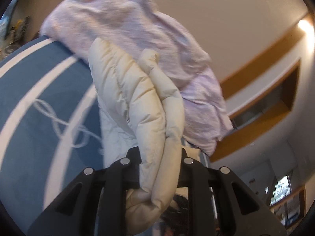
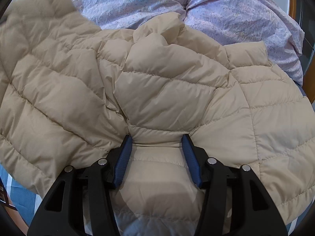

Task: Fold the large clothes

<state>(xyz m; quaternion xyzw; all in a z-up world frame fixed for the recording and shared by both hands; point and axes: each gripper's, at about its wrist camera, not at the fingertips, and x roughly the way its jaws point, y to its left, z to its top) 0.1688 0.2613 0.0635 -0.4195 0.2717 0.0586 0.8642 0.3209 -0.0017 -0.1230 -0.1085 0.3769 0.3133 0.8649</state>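
Both grippers on puffer jacket (image 2: 157, 82).
Left gripper (image 1: 160, 157) clamps a jacket fold, tilted toward 12 o'clock; right gripper (image 2: 157, 143) spread wide, pressing quilting.

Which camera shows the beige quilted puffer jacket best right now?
The right wrist view: the beige quilted puffer jacket lies spread across most of the frame. The left wrist view shows only a bunched fold of it, clamped in the left gripper.

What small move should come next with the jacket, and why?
Probably carry the left hand-held gripper, which is clamped on a bunched fold of the jacket, across onto the flat part. The right hand-held gripper stands open, pressing the spread jacket on the bed, so it seems to anchor the body while the lifted part folds over.
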